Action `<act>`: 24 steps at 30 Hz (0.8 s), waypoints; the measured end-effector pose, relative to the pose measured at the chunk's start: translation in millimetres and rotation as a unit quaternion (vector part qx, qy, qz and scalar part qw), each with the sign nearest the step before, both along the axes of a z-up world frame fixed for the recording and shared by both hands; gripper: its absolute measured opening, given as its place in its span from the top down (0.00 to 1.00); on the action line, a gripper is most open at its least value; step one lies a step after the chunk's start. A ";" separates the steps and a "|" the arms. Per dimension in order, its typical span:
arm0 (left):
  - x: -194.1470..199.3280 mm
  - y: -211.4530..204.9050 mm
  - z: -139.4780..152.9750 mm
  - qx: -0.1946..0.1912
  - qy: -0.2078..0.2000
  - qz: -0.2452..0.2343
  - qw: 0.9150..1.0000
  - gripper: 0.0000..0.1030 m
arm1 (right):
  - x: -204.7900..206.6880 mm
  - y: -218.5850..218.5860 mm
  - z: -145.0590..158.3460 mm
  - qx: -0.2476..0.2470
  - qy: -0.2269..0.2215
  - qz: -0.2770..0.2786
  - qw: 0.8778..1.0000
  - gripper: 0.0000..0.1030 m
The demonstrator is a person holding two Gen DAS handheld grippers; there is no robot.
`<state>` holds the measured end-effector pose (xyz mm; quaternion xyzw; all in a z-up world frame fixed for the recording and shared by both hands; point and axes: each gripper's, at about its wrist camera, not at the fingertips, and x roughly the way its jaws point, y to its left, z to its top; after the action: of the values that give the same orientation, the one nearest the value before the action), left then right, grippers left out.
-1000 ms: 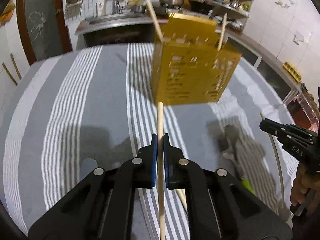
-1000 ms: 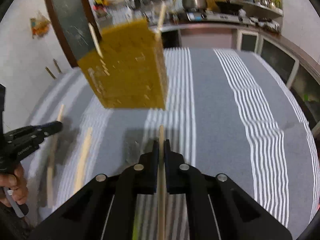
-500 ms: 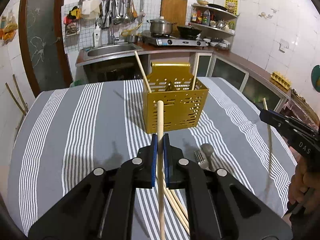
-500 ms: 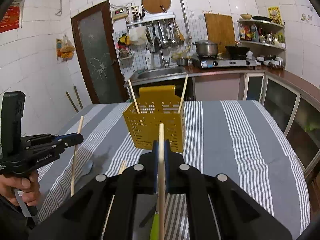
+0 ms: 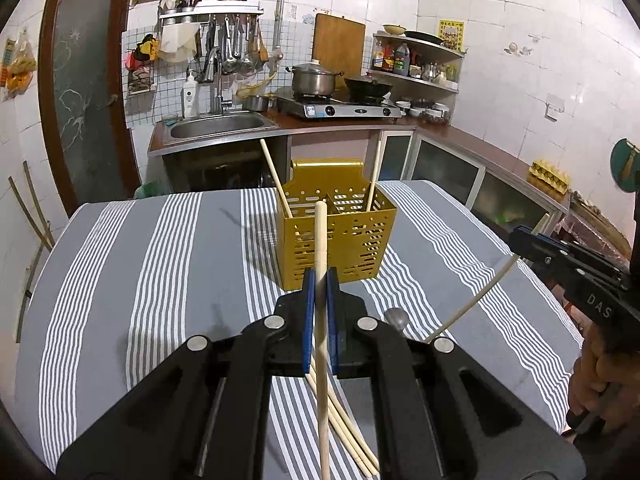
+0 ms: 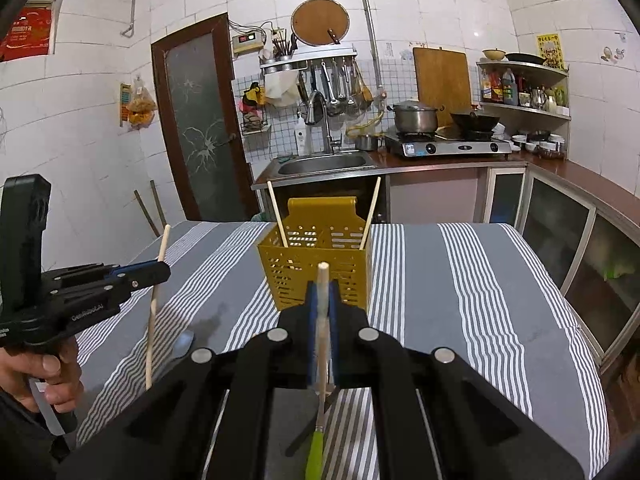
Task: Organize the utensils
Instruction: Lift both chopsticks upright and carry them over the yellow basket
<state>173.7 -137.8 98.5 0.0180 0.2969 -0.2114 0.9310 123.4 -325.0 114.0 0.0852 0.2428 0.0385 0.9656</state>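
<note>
My left gripper [image 5: 319, 276] is shut on a pale wooden chopstick [image 5: 320, 236] that sticks out ahead of the blue pads. The right gripper [image 6: 323, 288] is shut on a second chopstick [image 6: 322, 276]. Both hang above the striped table [image 5: 180, 280], short of the yellow perforated caddy [image 5: 352, 244]. In the caddy two chopsticks [image 5: 273, 178] lean outward. Each wrist view also catches the other gripper from the side: the right gripper [image 5: 522, 238] and the left gripper [image 6: 158, 270], each with its stick hanging below.
Several loose chopsticks [image 5: 348, 424] lie on the cloth under the left gripper, beside a metal spoon [image 5: 395, 315]. A green-handled utensil [image 6: 314, 454] lies below the right gripper. A person's hand [image 6: 44, 372] grips the left handle. Kitchen counter and sink stand beyond the table.
Both grippers have risen and drawn back from the caddy, each still clamped on its chopstick. The caddy looks smaller and farther, and more of the kitchen shows.
</note>
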 end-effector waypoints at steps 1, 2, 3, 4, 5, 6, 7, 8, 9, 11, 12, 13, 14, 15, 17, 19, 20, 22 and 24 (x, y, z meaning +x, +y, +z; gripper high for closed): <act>-0.2 0.1 1.3 0.001 -0.002 0.002 1.000 0.96 | 0.5 0.3 0.2 -0.001 0.000 0.000 1.000 0.94; 0.3 0.4 2.2 0.001 -0.003 0.002 1.000 0.96 | 0.0 1.2 0.4 -0.001 -0.001 0.002 1.000 0.94; 0.7 -0.4 2.5 0.002 -0.003 0.003 1.000 0.96 | -0.2 1.8 0.9 -0.002 -0.001 0.002 1.000 0.94; 1.5 0.3 2.9 0.002 -0.003 0.005 1.000 0.96 | 0.1 2.3 1.6 -0.002 -0.002 0.002 1.000 0.94; 1.4 1.1 2.5 0.001 -0.003 0.005 1.000 0.96 | 0.0 2.5 1.4 -0.002 -0.002 0.003 1.000 0.94; 0.4 1.3 2.2 0.002 -0.004 0.006 1.000 0.96 | 0.5 2.4 1.3 0.000 -0.002 0.003 1.000 0.94; -0.2 1.6 1.8 0.002 -0.005 0.007 1.000 0.96 | 0.9 2.5 0.9 -0.001 -0.001 0.003 1.000 0.94; -0.7 1.8 1.3 0.001 -0.005 0.006 1.000 0.96 | -0.2 2.9 -0.3 -0.001 0.000 0.003 1.000 0.94; -0.8 2.0 1.1 0.000 -0.004 0.006 1.000 0.96 | 0.3 2.9 -0.5 0.000 0.001 0.004 1.000 0.94; -1.7 2.2 1.5 0.000 -0.006 0.007 1.000 0.96 | 0.7 2.1 -0.8 -0.001 0.000 0.004 1.000 0.94; -1.8 2.6 1.9 -0.001 -0.006 0.006 1.000 0.96 | 0.7 2.2 -0.9 0.001 0.000 0.005 1.000 0.94; -2.6 1.9 2.6 -0.003 -0.007 0.007 1.000 0.96 | 1.1 2.1 -0.5 -0.001 -0.001 0.005 1.000 0.94; -2.9 1.5 3.3 -0.003 -0.009 0.008 1.000 0.96 | 2.1 2.5 0.6 -0.002 -0.002 0.004 1.000 0.94; -3.1 1.9 4.1 -0.005 -0.010 0.009 1.000 0.96 | 2.4 2.3 1.5 -0.003 -0.004 0.003 1.000 0.95; -2.7 2.7 7.4 -0.008 -0.013 0.009 1.000 0.96 | 2.0 1.8 3.4 -0.005 -0.008 0.002 1.000 0.95; -2.8 2.4 10.9 -0.008 -0.018 0.010 1.000 0.96 | 2.9 1.5 6.5 -0.007 -0.010 0.002 1.000 0.94; -1.7 2.5 13.1 -0.009 -0.020 0.010 1.000 0.96 | 3.7 1.2 8.1 -0.008 -0.011 0.003 1.000 0.94; -0.7 2.9 18.4 -0.011 -0.027 0.012 1.000 0.96 | 5.0 0.9 11.5 -0.011 -0.014 0.004 1.000 0.94; 1.5 2.6 22.6 -0.011 -0.033 0.013 0.999 0.96 | 7.1 1.6 14.6 -0.016 -0.015 0.004 1.000 0.94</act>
<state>175.1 -135.2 121.1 0.0103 0.2640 -0.2018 0.9431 130.5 -323.3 128.7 0.0680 0.2295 0.0397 0.9701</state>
